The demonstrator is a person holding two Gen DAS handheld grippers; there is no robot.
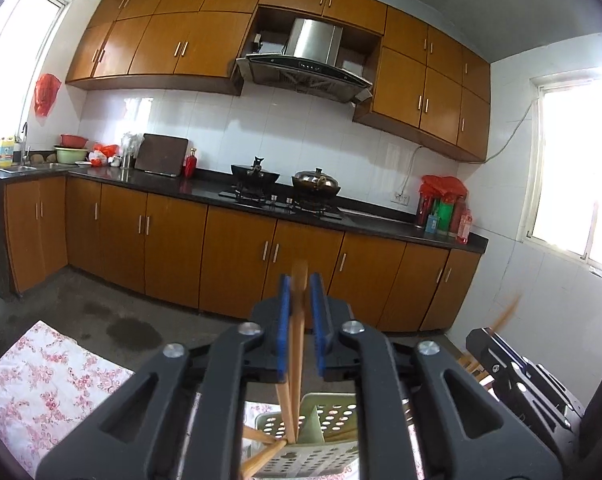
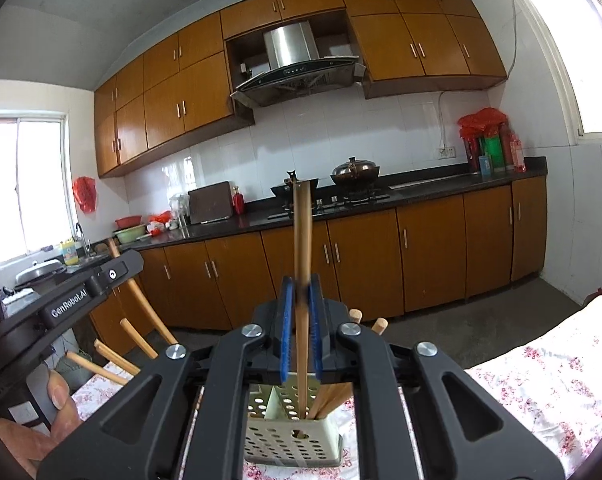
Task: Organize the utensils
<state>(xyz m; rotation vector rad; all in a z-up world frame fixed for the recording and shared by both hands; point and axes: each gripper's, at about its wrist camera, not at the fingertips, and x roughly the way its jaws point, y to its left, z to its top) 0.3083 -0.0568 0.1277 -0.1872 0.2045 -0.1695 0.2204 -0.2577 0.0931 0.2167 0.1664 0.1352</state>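
Room: kitchen; wooden cabinets above and below a dark counter; range hood over a stove with two pots.
Table: floral cloth in the foreground of both views.
Utensil holder: pale green perforated basket, upright on the cloth, divided into compartments; it stands directly under both grippers. Several chopsticks already lean inside it.
Left gripper: blue pads narrowly apart with wooden chopsticks standing between them, lower ends down in the basket. Contact with the pads cannot be confirmed; the sticks are blurred.
Right gripper: blue pads close about a single upright chopstick, its lower end in the basket; the stick is blurred at the pads, so whether they press on it cannot be told.
Person: fingers visible at lower left of the right wrist view.
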